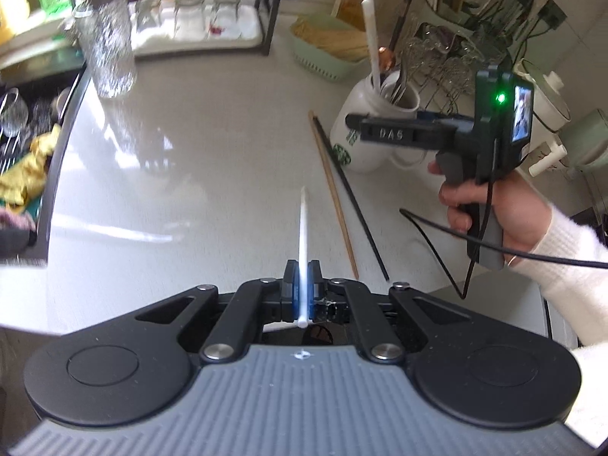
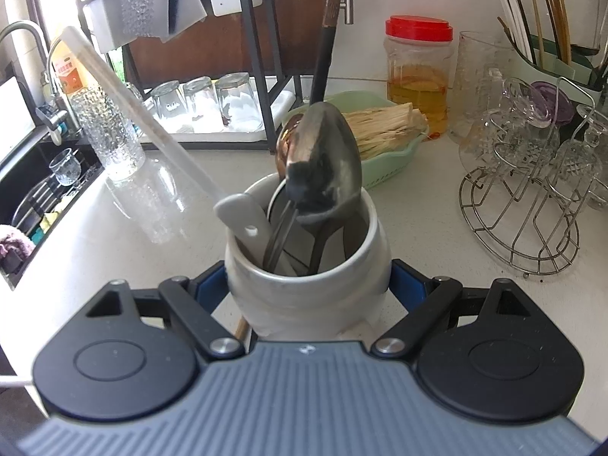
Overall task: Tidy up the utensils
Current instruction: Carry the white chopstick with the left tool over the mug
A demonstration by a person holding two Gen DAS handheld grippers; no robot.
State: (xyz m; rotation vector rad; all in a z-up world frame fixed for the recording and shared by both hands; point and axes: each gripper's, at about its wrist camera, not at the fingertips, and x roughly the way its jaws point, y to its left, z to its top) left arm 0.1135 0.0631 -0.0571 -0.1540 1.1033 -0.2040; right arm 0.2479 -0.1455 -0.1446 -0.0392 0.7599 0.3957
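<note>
My left gripper (image 1: 303, 281) is shut on a white chopstick (image 1: 303, 228), which points forward and hangs above the pale countertop (image 1: 212, 159). A wooden chopstick (image 1: 334, 197) and a black chopstick (image 1: 355, 205) lie side by side on the counter to its right. Beyond them stands a white utensil jar (image 1: 353, 159), and my right gripper (image 1: 364, 129) is shut around it. In the right wrist view the jar (image 2: 304, 304) sits between the blue pads (image 2: 211, 285) of the right gripper (image 2: 308, 287). It holds a large metal spoon (image 2: 326, 163), a white stick (image 2: 144, 114), a white handle (image 2: 243, 220) and a black chopstick (image 2: 326, 38).
A tall textured glass (image 1: 110, 45) stands near the sink (image 1: 22, 144) at the left. At the back are a tray of upturned glasses (image 2: 205, 102), a green basket (image 2: 383, 159), a red-lidded jar (image 2: 418, 76), a wire glass rack (image 2: 532, 197) and a chopstick holder (image 2: 551, 57).
</note>
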